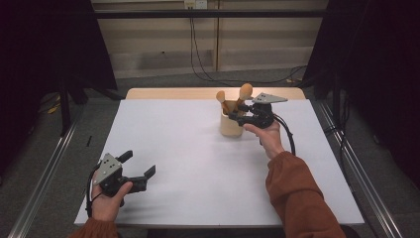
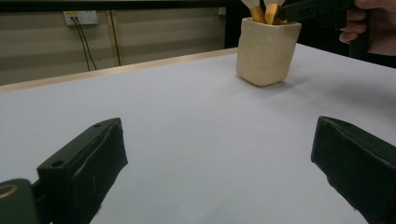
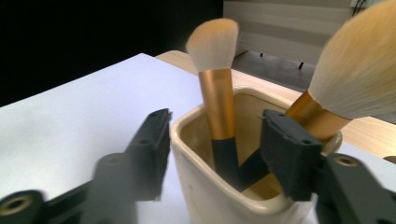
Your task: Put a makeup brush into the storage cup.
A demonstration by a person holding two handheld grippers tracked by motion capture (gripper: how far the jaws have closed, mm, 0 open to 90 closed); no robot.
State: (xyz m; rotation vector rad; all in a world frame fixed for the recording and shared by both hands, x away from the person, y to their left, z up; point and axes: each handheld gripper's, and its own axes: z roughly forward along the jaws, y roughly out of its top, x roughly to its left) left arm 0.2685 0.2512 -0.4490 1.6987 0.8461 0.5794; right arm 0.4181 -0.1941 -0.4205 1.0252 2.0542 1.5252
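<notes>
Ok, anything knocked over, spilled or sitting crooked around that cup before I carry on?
Nothing stands out. The cream cup stands upright on the white table, both makeup brushes lean inside it, bristles up. The right gripper straddles the cup's near rim, jaws apart; nothing spilled.

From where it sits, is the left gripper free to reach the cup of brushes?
Probably yes: bare table lies between the open left gripper and the cup, though the right gripper sits at its rim.
</notes>
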